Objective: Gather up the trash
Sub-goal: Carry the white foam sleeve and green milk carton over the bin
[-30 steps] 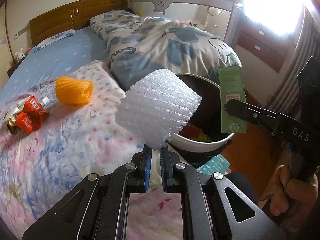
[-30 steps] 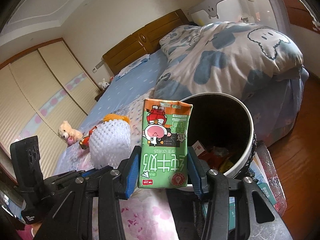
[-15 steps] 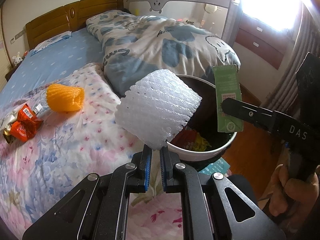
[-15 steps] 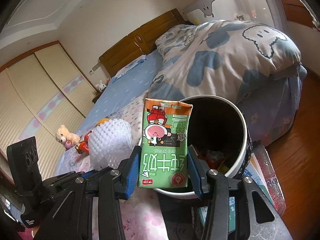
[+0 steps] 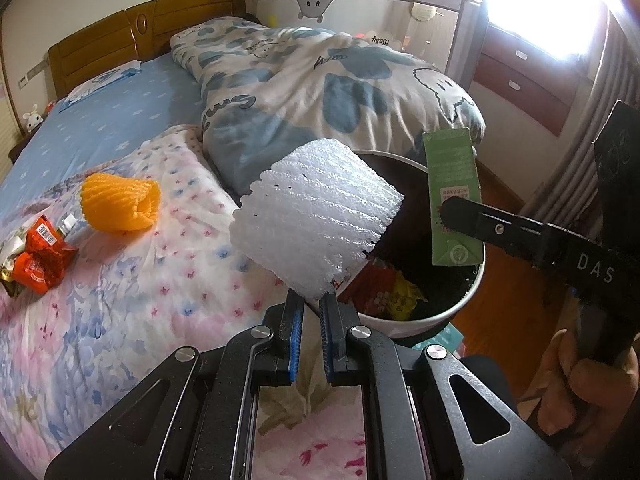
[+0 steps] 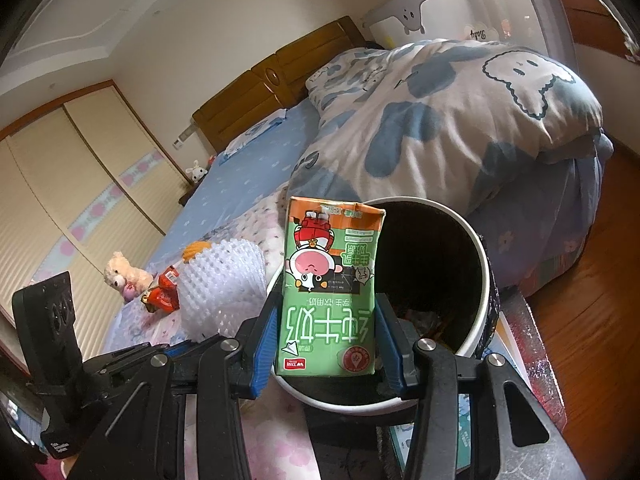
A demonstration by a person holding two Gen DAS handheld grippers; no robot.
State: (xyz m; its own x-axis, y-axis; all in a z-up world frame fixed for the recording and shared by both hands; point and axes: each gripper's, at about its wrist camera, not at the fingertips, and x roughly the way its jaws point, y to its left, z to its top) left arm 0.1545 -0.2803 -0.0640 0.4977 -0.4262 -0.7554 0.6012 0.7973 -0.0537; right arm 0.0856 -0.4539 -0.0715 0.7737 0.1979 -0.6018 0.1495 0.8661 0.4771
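My left gripper (image 5: 310, 312) is shut on a white foam net sleeve (image 5: 316, 216) and holds it at the near rim of the white trash bin (image 5: 460, 306). The sleeve also shows in the right wrist view (image 6: 224, 288). My right gripper (image 6: 326, 340) is shut on a green milk carton (image 6: 330, 292), upside down, over the bin's near rim (image 6: 482, 276). The carton shows in the left wrist view (image 5: 452, 196) above the bin. Wrappers lie inside the bin. An orange foam net (image 5: 120, 202) and red wrappers (image 5: 38, 256) lie on the bed.
A bunched blue-and-white quilt (image 5: 320, 80) lies beyond the bin. The wooden headboard (image 5: 140, 32) is at the far end. A plush toy (image 6: 124, 276) sits on the bed's far side. Wooden floor (image 6: 592, 320) lies to the right of the bin.
Both grippers have moved closer to the bin with their loads; the bin looks larger and the carton now hangs over its opening. Neither grip has changed.
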